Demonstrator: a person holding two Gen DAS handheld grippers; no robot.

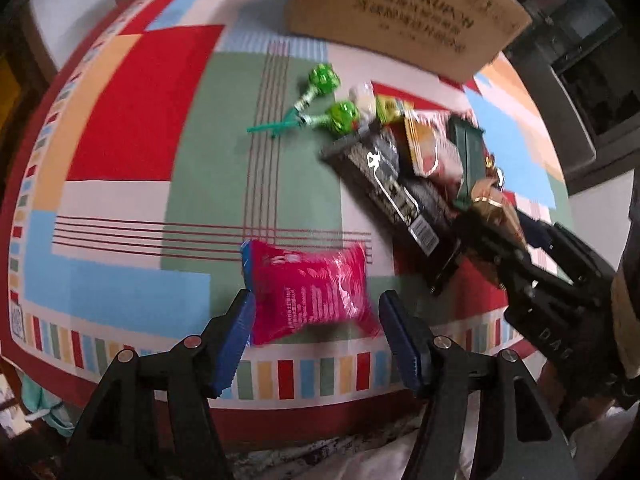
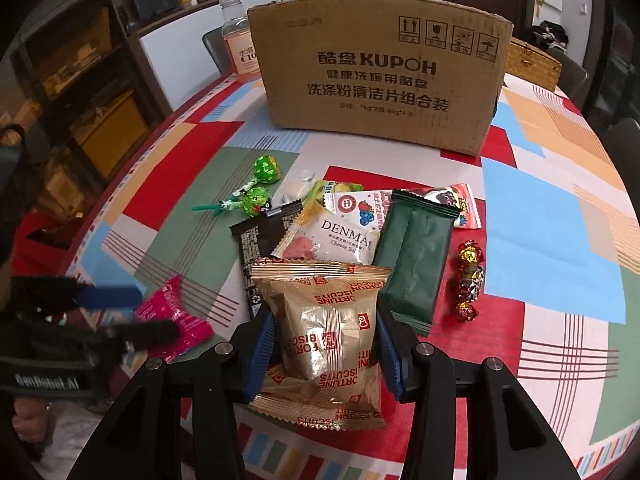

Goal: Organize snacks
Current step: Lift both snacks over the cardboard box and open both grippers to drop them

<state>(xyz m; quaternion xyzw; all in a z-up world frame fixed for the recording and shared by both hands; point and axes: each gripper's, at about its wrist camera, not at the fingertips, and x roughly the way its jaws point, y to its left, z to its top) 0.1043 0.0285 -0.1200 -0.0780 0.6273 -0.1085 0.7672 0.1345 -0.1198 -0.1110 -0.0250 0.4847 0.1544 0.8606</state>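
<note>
A pink snack packet (image 1: 308,296) lies on the patterned tablecloth (image 1: 132,112) near the front edge. My left gripper (image 1: 316,320) stands open over it, its blue pads either side and not pressing. In the right wrist view the same pink packet (image 2: 176,312) shows at the left under the left gripper (image 2: 132,314). My right gripper (image 2: 324,344) is shut on a gold Fortune Biscuits packet (image 2: 324,320), held just above the table's front part. From the left wrist view the right gripper (image 1: 492,216) comes in from the right with that gold packet (image 1: 490,200).
A snack pile lies mid-table: black packet (image 2: 256,240), white cheese packet (image 2: 336,236), dark green packet (image 2: 416,252), two green lollipops (image 2: 264,172), foil candies (image 2: 470,280). Behind stand a cardboard box (image 2: 380,72), a bottle (image 2: 238,48) and a wicker basket (image 2: 532,64).
</note>
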